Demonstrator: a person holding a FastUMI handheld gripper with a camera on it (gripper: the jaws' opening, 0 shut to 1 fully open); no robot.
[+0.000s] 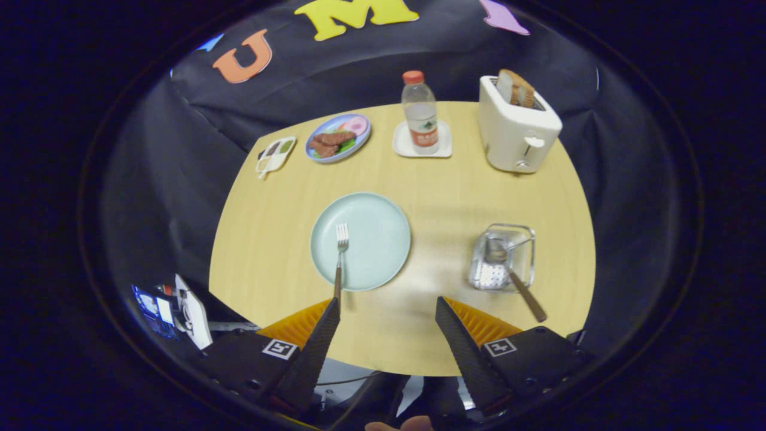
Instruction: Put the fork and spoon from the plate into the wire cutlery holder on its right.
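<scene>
Metal fork with brown wooden handle [340, 254] lies on round pale-green plate [361, 240], handle overhanging near rim toward gripper [388, 314]. Brown-handled spoon [513, 272] already leans in wire cutlery holder [502, 257], right of plate on table [419, 191]. Gripper wide open, empty. Risk: thin, flat handle slips; leaning spoon blocks entry, light holder tips.

Hand-held gripper [388, 305] hovers w/ fingers spread wide, holding nothing, over near edge of a round wooden surface [431, 197]. Just ahead: pale green plate [374, 230] w/ fork [340, 254] lying on it, handle toward left finger. To plate's right, wire cutlery holder [502, 258] w/ spoon [514, 275] in it, handle sticking out. Far side: toaster [516, 129] w/ bread, water bottle [421, 114] on coaster, plate of food [338, 137].
</scene>
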